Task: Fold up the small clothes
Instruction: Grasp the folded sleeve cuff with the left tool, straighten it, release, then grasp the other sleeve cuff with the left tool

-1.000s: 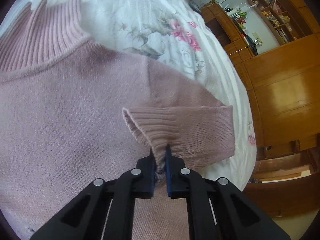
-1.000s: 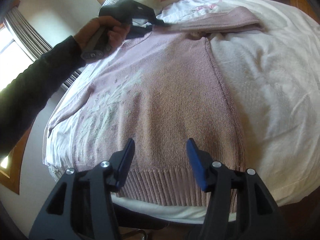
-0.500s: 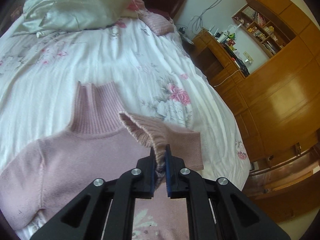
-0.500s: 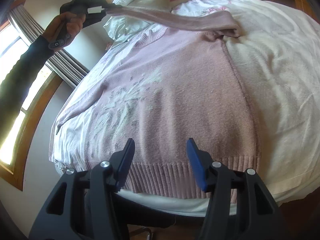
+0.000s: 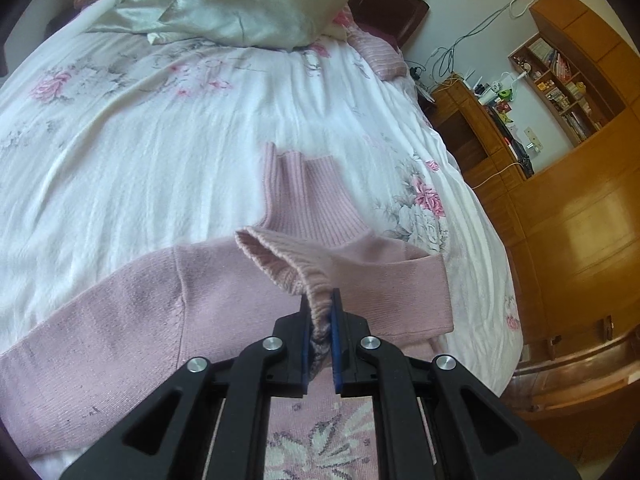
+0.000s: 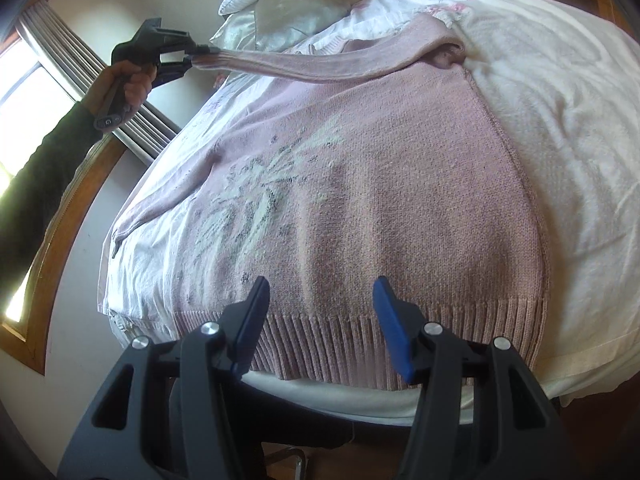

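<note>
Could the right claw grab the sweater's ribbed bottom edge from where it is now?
Probably yes. The right claw is open and hovers right over the ribbed hem of the pink sweater, with nothing between them. The left claw is off holding the sleeve cuff.

Matt knitted wool sweater (image 6: 400, 200), glossy satin pillow (image 5: 240, 4), varnished wooden cabinet (image 5: 580, 220)

Right tool (image 6: 320, 300) gapes above the pink sweater's (image 6: 380, 184) ribbed hem on the bed (image 6: 560, 120); left tool (image 6: 188, 56) pinches a sleeve cuff (image 6: 208, 58), lifted taut.
</note>
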### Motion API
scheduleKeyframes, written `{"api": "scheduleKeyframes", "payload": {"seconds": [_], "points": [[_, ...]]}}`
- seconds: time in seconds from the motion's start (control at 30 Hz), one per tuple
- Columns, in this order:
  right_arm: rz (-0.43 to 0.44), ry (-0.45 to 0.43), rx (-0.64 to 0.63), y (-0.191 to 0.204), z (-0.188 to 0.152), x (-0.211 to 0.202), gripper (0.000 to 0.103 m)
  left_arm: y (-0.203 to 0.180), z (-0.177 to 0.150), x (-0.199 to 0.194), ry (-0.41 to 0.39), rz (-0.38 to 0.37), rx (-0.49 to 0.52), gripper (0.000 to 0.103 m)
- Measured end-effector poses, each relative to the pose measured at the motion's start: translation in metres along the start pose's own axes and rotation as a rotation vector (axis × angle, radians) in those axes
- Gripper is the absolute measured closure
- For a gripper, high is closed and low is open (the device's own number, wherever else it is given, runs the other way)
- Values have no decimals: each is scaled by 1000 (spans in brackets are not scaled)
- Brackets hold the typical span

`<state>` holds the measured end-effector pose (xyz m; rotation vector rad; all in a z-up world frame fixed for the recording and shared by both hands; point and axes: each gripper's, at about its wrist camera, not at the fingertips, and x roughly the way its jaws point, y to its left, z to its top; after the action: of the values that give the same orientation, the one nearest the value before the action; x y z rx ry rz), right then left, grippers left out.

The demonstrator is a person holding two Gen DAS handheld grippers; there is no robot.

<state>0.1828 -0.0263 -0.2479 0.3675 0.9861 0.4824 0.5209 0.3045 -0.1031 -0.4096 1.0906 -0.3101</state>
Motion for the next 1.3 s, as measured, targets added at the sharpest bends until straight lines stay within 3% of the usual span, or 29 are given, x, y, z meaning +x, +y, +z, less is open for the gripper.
{"api": "scheduleKeyframes", "payload": {"seconds": [0.67, 0.77, 0.8, 0.87, 0.9, 1.0, 1.1, 1.2, 1.3], "points": [[5, 31, 10, 0, 3, 19, 48, 115, -28, 58, 103, 66, -172, 95], [2, 36, 15, 0, 3, 20, 48, 119, -32, 71, 117, 155, -152, 93], [2, 38, 16, 0, 2, 21, 48, 120, -33, 73, 110, 213, -143, 82], [3, 39, 13, 1, 2, 21, 48, 114, -33, 66, 60, 352, -120, 81], [5, 36, 10, 2, 2, 20, 48, 104, -33, 55, 0, 354, -97, 81], [12, 31, 12, 3, 2, 18, 48, 73, -39, 29, -108, 175, -51, 70], [18, 42, 11, 4, 1, 23, 48, 60, -45, 50, -23, 103, -36, 69], [22, 36, 14, 6, 2, 22, 48, 75, -52, 80, 46, 169, -65, 69], [20, 29, 21, 6, 3, 18, 48, 99, -61, 90, 52, 149, -133, 70]]}}
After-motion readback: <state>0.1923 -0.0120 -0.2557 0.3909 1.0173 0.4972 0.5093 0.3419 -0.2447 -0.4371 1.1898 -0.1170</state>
